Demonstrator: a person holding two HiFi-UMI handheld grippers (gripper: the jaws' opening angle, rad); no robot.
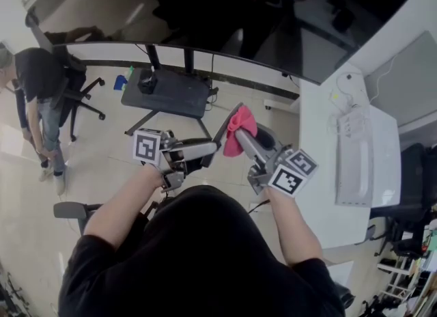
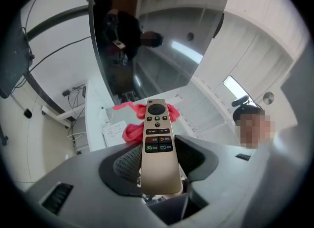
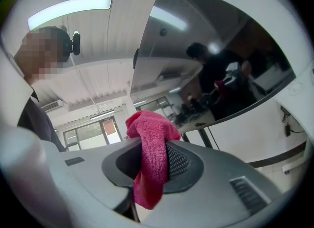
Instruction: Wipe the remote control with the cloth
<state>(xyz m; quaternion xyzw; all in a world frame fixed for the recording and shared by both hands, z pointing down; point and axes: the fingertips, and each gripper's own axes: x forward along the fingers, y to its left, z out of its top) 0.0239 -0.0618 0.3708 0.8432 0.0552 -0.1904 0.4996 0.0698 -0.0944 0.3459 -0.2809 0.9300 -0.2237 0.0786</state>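
While L tongs [image 2: 159, 157] clamp remote [image 2: 158, 133], R tongs [image 3: 154, 162] pinch pink cloth [image 3: 149, 128] near its tip.

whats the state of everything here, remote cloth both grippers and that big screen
remote control: clamped in the left gripper, button side facing that gripper's camera, far end by the cloth
cloth: bunched, pinched in the right gripper, ends sticking out above and below the jaws
left gripper: shut on the remote control
right gripper: shut on the cloth
screen: dark, only reflections showing
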